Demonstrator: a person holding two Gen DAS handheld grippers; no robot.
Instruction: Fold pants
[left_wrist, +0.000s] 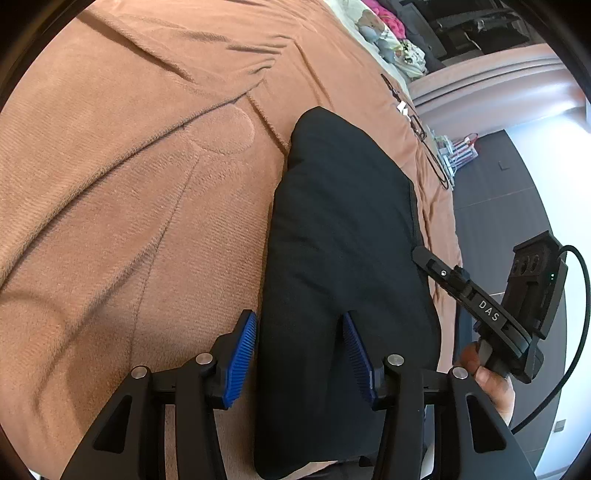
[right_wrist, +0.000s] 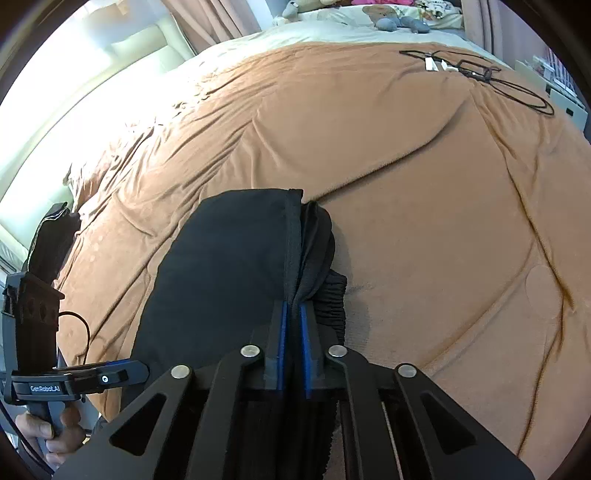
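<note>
The black pants (left_wrist: 343, 258) lie folded lengthwise on the brown blanket (left_wrist: 129, 184), near the bed's edge. My left gripper (left_wrist: 300, 325) is open, its blue pads over the near end of the pants, one pad on each side of the left edge. In the right wrist view my right gripper (right_wrist: 292, 308) is shut on the pants (right_wrist: 229, 266) at the hem and elastic waistband, which bunch up at the fingertips. The right gripper also shows in the left wrist view (left_wrist: 421, 254) at the pants' right edge; the left gripper shows at lower left of the right wrist view (right_wrist: 136, 371).
The brown blanket (right_wrist: 406, 184) covers most of the bed. A black cable with white plugs (right_wrist: 480, 74) lies at its far right. Stuffed toys and pillows (right_wrist: 399, 20) sit at the head. The dark floor (left_wrist: 498, 206) lies beyond the bed's edge.
</note>
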